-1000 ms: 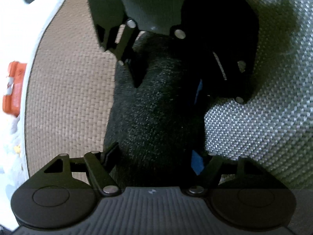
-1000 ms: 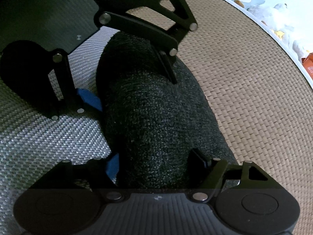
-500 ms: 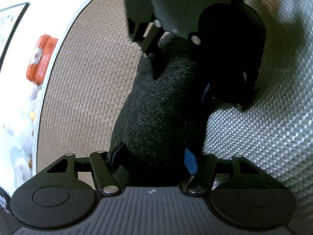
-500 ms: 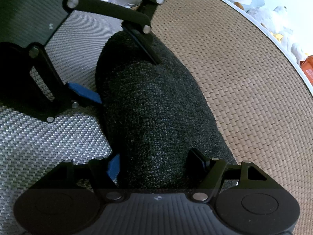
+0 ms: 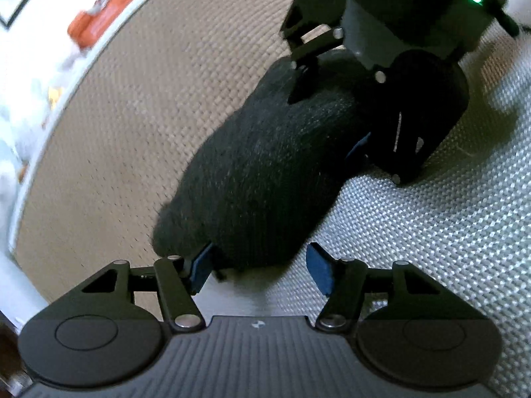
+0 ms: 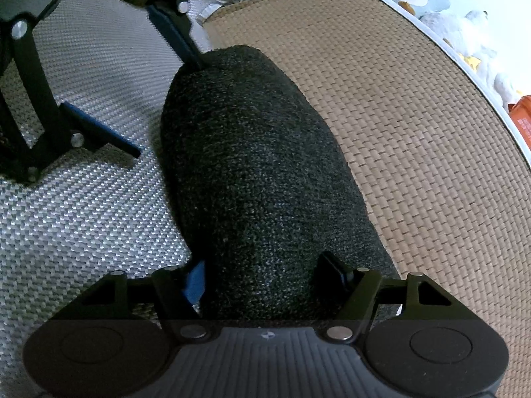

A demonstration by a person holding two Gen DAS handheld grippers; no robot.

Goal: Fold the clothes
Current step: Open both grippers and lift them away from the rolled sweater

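A dark grey knitted garment (image 5: 265, 172) (image 6: 259, 172), rolled into a thick bundle, lies along the seam between a tan woven mat (image 5: 116, 116) and a silver-grey woven cloth (image 5: 431, 248). My right gripper (image 6: 264, 275) straddles one end, both pads pressed into the knit; the left wrist view shows it (image 5: 323, 126) at the far end. My left gripper (image 5: 259, 265) stands open at the other end. One of its pads touches the roll and the other is clear of it, which also shows in the right wrist view (image 6: 167, 107).
The tan mat (image 6: 415, 132) ends in a pale curved border. Beyond it lie an orange box (image 5: 103, 16) (image 6: 521, 119) and pale soft items (image 6: 464, 26). The silver-grey cloth (image 6: 83, 215) spreads out on the other side of the roll.
My left gripper has rolled about its axis and drawn back from the roll's end; its right pad has come off the knit. The right gripper keeps its hold and place.
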